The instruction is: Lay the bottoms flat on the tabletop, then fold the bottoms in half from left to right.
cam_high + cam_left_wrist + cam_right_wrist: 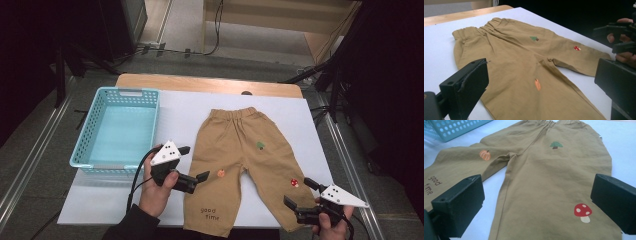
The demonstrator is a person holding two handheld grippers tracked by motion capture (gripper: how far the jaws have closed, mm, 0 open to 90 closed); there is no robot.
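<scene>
A pair of tan child's trousers [240, 160] lies flat on the white sheet, waistband away from me, with small tree, pumpkin and mushroom patches and the words "good time" on one leg. My left gripper [194, 162] hovers at the left edge of the left leg, open, nothing between its jaws. My right gripper [299, 193] is at the hem of the right leg near the mushroom, open and empty. In the left gripper view the trousers [524, 65] spread ahead between the wide jaws; in the right gripper view the mushroom [582, 212] lies between them.
A light blue perforated basket [97, 130] stands to the left of the trousers, empty. The white sheet [175, 110] covers a wooden table [200, 82]. Cables and dark stands lie on the floor beyond the far edge.
</scene>
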